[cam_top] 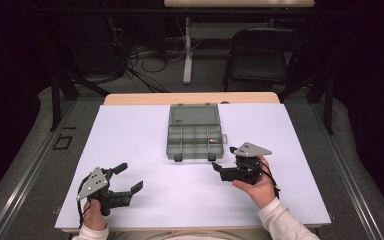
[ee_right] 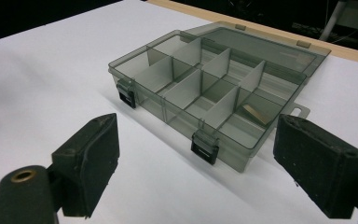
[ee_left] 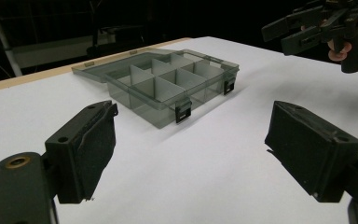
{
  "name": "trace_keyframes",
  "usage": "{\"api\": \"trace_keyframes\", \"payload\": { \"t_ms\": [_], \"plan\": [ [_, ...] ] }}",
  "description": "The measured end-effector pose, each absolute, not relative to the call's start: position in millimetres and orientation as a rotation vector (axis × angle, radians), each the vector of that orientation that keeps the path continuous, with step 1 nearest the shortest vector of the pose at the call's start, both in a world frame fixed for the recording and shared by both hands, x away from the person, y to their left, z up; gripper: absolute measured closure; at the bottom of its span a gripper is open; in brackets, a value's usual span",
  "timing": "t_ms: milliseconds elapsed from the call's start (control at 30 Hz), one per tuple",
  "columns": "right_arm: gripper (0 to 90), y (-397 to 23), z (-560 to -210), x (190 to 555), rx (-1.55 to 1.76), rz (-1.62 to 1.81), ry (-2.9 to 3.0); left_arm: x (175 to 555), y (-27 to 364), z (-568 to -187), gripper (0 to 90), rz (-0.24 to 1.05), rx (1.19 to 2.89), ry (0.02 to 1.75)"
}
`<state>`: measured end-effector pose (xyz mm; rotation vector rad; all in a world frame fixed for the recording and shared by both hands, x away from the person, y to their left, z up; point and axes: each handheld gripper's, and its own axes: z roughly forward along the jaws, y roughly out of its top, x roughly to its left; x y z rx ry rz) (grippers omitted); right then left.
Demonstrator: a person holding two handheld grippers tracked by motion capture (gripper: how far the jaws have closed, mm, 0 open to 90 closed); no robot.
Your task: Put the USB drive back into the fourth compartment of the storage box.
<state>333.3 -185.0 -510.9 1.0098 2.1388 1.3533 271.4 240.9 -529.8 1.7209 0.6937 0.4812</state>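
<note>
Both grippers hover empty with jaws spread wide: left gripper (cam_top: 128, 178) near the front-left of the white table (cam_top: 130, 135), right gripper (cam_top: 218, 168) just off the box's front-right corner. Grey compartment box (cam_top: 194, 141) sits mid-table, lid (cam_top: 193, 115) flopped open behind it. One small tan piece (ee_right: 256, 114) lies in a corner compartment.

— What's in front of me on the counter (cam_top: 130, 150)?

— I see a smoky grey translucent organizer box (cam_top: 194, 139), lying flat near the far middle of the white sheet. Its lid (cam_top: 193, 116) is swung fully open and rests flat behind the tray.

— And inside?

— Thin dividers split it into small compartments in two rows. One front corner compartment holds a small pale flat piece (ee_right: 256, 113); I can't tell what it is. Two black latches (ee_right: 204, 147) hang on the front wall.
</note>
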Motion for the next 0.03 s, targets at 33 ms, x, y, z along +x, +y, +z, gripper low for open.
{"api": "trace_keyframes", "payload": {
  "t_ms": [33],
  "plan": [
    [14.0,-185.8,-511.0,332.9,1.015,1.355,2.135,271.5,240.9,-529.7,15.5,0.481,1.721,0.693]
  ]
}}
